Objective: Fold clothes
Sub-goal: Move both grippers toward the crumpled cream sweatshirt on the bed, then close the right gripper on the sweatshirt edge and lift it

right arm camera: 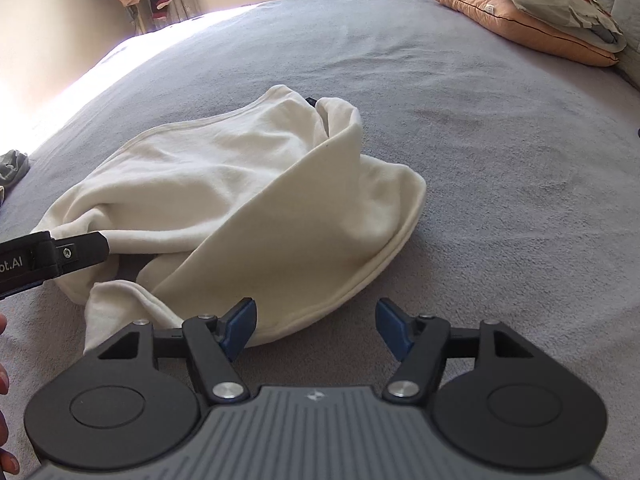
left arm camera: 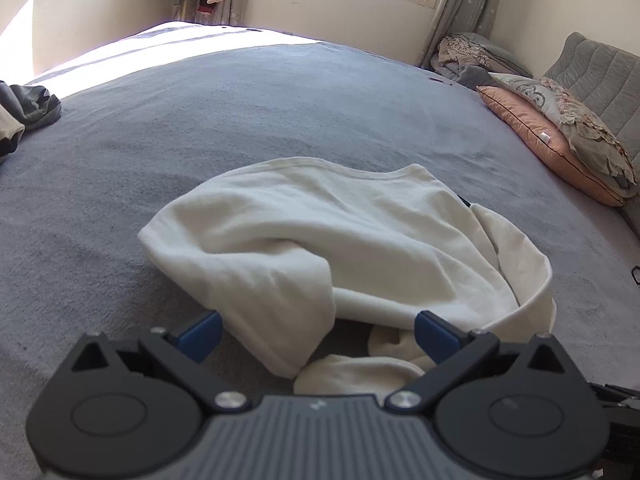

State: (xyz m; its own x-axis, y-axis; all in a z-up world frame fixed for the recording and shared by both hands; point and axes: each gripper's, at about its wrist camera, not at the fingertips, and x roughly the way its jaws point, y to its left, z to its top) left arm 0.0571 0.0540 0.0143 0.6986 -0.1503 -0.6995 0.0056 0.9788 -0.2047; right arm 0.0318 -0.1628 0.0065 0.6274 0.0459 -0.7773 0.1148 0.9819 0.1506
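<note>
a cream knit garment (left arm camera: 320, 240) lies crumpled on the near middle of a grey bedspread (left arm camera: 200, 128), and i judge it light, soft and limp, likely to sag and drag rather than hold any shape when lifted. the cloth looks a little fuzzy, so i expect it to grip well between pads and not slip. the stitched hem (right arm camera: 360, 276) running along its near right edge is where i would take hold, since the doubled seam gives something firm to pinch, with a second hold on the loose flap at the near left.

the garment is off-white with no print that i can see, bunched in deep folds, one broad panel thrown over the rest and a rumpled end (left arm camera: 356, 372) spilling toward me. a small dark bit pokes out at its far edge; i cannot tell what it is.

my left gripper (left arm camera: 318, 332) hangs over the near end of the cloth, jaws apart, with fabric lying under the gap and nothing pinched. my right gripper (right arm camera: 316, 328) sits at the hem, jaws apart, its left pad (right arm camera: 240, 330) just at the cloth edge, not clamped. pillows (right arm camera: 532, 12) are stacked at the far right, well apart from the work.
</note>
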